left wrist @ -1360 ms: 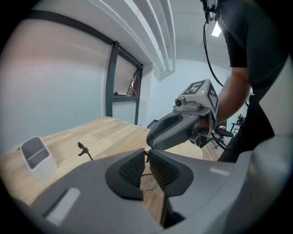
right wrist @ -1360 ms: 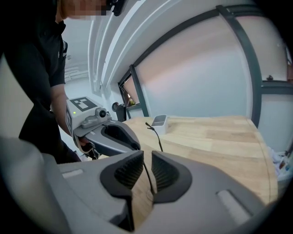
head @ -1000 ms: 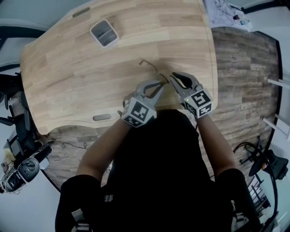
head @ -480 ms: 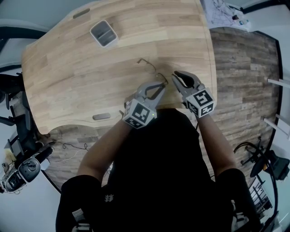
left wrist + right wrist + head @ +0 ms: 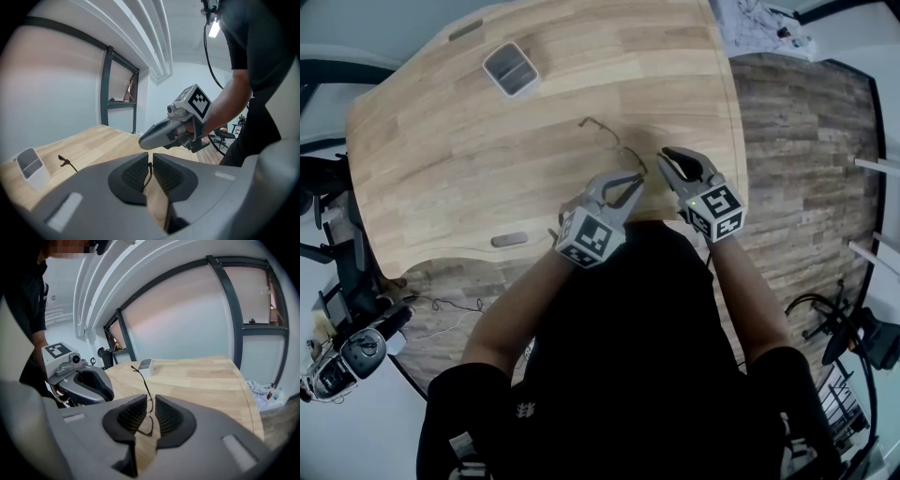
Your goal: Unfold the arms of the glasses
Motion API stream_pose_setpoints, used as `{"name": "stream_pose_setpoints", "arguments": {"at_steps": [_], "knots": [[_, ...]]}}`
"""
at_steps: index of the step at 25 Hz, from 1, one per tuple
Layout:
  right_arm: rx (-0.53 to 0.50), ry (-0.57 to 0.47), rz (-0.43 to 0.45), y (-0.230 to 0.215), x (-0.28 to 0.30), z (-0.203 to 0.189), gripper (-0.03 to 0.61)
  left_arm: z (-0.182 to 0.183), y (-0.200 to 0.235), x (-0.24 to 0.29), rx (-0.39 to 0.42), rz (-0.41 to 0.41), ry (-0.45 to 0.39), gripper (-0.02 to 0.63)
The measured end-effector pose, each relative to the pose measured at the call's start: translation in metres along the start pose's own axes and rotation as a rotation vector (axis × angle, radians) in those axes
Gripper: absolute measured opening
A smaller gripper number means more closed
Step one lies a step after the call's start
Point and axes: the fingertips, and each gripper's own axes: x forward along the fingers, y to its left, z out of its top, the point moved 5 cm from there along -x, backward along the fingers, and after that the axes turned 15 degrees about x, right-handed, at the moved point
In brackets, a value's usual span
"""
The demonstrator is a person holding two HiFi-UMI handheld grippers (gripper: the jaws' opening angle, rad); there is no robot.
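Observation:
The thin dark wire glasses hang just above the wooden table, held at the frame end between both grippers. My left gripper is shut on a thin wire part of them, which shows between its pads in the left gripper view. My right gripper is shut on the frame by a lens rim. One arm of the glasses sticks out long and straight toward the far left; its curved tip also shows in the left gripper view. The two grippers stand close side by side.
A small white open tray stands at the table's far left, well beyond the glasses. The near table edge curves just under the grippers, with plank flooring to the right. Papers lie at the far right corner.
Both grippers keep their hold on the glasses. They have drifted only slightly, and the outstretched arm's tip sits a little farther up and left in the head view.

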Motion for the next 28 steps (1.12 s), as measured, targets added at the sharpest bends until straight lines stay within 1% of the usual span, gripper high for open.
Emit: {"name": "stream_pose_setpoints", "arguments": {"at_steps": [22, 28], "knots": [[0.012, -0.008, -0.036, 0.003, -0.020, -0.017, 0.044, 0.011, -0.019, 0.002, 0.030, -0.037, -0.029, 0.035], [0.002, -0.010, -0.043, 0.005, -0.023, -0.015, 0.044, 0.015, -0.019, -0.004, 0.030, -0.019, -0.050, 0.035]]}}
